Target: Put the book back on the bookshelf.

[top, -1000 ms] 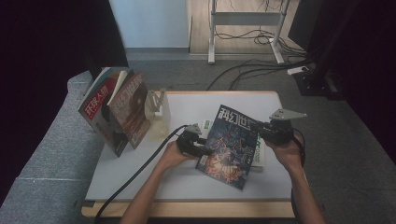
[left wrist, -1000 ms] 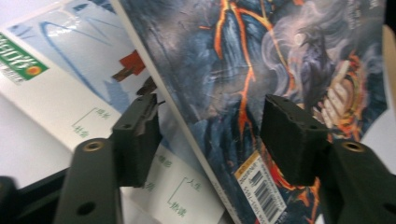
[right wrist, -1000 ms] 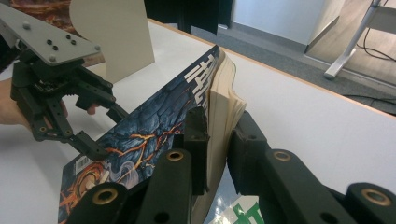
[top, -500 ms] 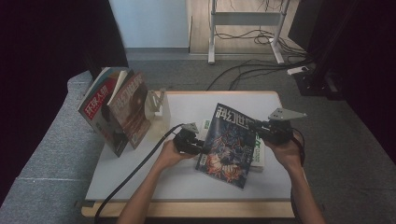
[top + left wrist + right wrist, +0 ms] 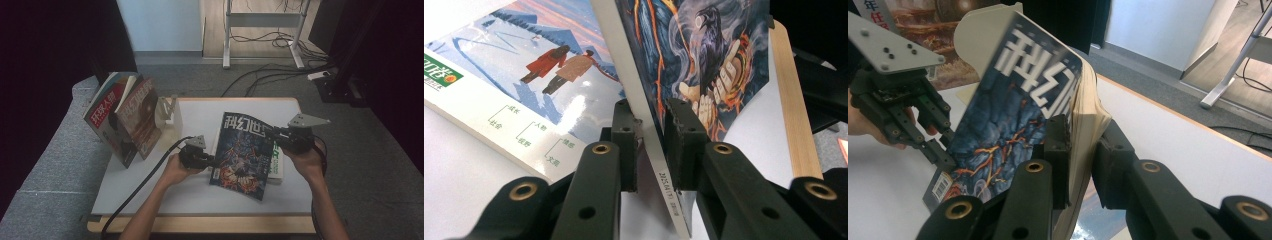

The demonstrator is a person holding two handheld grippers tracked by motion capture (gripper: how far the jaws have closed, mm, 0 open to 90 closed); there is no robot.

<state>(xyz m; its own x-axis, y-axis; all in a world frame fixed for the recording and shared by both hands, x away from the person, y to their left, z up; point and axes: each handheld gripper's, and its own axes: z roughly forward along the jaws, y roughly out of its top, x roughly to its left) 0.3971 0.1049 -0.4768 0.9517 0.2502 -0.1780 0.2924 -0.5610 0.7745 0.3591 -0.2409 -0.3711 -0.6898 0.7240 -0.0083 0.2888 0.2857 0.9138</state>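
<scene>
Magazine: I hold it tilted above the table, over a second one lying flat; its long axis runs from near edge to far
Left gripper: fingers shut on the spine edge, low down, cover to my right in the left gripper view
Right gripper: fingers narrow, pinching the opposite page edge near the top
Nearer hand: both touch it, one each side
Rack: stands well to the left with other magazines leaning there; my guess is the carry goes leftward, left gripper leading
</scene>
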